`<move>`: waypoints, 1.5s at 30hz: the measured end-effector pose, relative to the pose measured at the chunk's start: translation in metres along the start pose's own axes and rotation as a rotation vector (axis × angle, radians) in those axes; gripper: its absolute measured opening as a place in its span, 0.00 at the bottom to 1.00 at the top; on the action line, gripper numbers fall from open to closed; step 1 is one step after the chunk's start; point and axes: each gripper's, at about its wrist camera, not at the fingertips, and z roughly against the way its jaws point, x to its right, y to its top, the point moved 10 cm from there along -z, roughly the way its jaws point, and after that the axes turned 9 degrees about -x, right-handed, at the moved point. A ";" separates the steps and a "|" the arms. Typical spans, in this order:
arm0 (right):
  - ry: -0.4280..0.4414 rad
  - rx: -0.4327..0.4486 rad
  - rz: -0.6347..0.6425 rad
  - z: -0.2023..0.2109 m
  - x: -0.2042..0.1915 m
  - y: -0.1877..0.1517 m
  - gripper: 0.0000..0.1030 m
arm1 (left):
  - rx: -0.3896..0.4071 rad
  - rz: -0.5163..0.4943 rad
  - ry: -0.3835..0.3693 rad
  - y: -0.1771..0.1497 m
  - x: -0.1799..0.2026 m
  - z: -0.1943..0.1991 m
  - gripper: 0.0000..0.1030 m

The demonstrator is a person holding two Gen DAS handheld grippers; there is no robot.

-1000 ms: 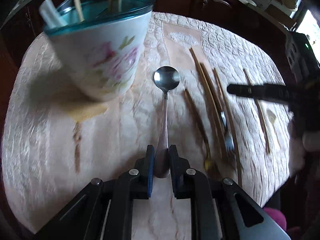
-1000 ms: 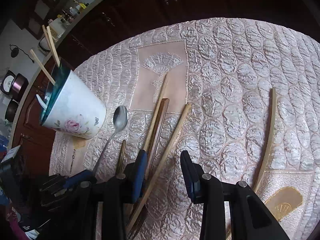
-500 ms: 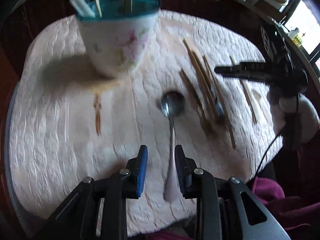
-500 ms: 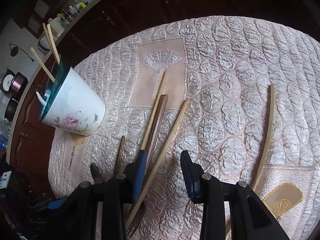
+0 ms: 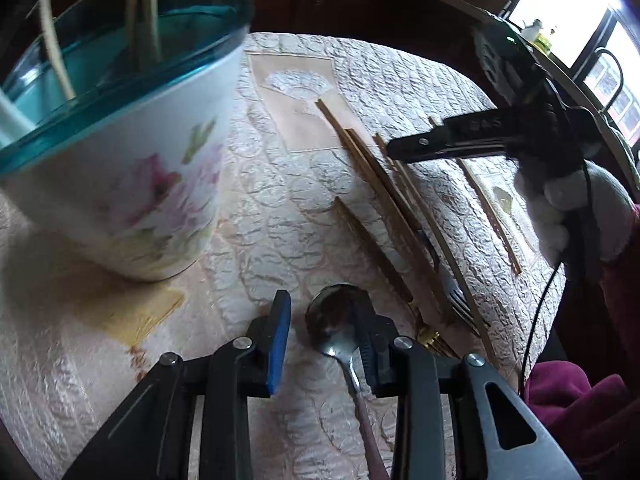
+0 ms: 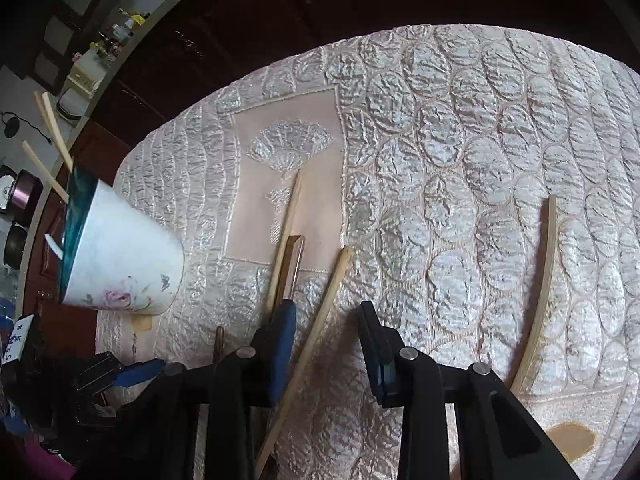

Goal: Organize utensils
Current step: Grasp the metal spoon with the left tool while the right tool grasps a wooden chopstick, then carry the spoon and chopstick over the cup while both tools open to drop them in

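Note:
A white floral cup (image 5: pixel 120 168) with a teal rim holds several chopsticks; it also shows in the right wrist view (image 6: pixel 120 256). A metal spoon (image 5: pixel 334 322) lies on the quilted cloth, its bowl between my left gripper's (image 5: pixel 322 312) open jaws, close to the right finger. Wooden chopsticks (image 5: pixel 376 184) and a fork (image 5: pixel 460 300) lie to the right. My right gripper (image 6: pixel 326 320) is open over a light chopstick (image 6: pixel 320 324), which passes between its jaws. It shows from the side in the left wrist view (image 5: pixel 440 144).
A single chopstick (image 6: pixel 540 292) lies apart at the right. A gold-handled utensil (image 5: pixel 426 336) lies by the fork. Dark wooden cabinets (image 6: pixel 280 20) stand behind the table. The table's edge curves close behind the cup.
My left gripper let go of the spoon, opened, pulled back, then came forward so the spoon bowl lies between its jaws. The right gripper stayed nearly still.

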 end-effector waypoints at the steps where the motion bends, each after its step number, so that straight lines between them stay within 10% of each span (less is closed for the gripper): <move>1: -0.009 -0.004 -0.003 -0.003 0.001 0.003 0.29 | -0.004 -0.012 0.003 0.001 0.002 -0.003 0.31; 10: -0.076 0.000 0.065 -0.014 -0.009 0.022 0.13 | -0.062 -0.112 0.095 -0.002 0.013 -0.015 0.13; 16: -0.033 0.037 0.077 0.007 -0.013 0.015 0.12 | -0.025 -0.009 0.093 -0.008 0.001 0.007 0.03; 34: 0.069 0.262 0.241 0.149 -0.078 -0.019 0.07 | 0.268 0.162 0.084 -0.005 0.001 0.137 0.02; 45: 0.174 0.426 0.375 0.235 -0.168 0.019 0.07 | 0.460 0.191 0.228 0.044 -0.031 0.237 0.02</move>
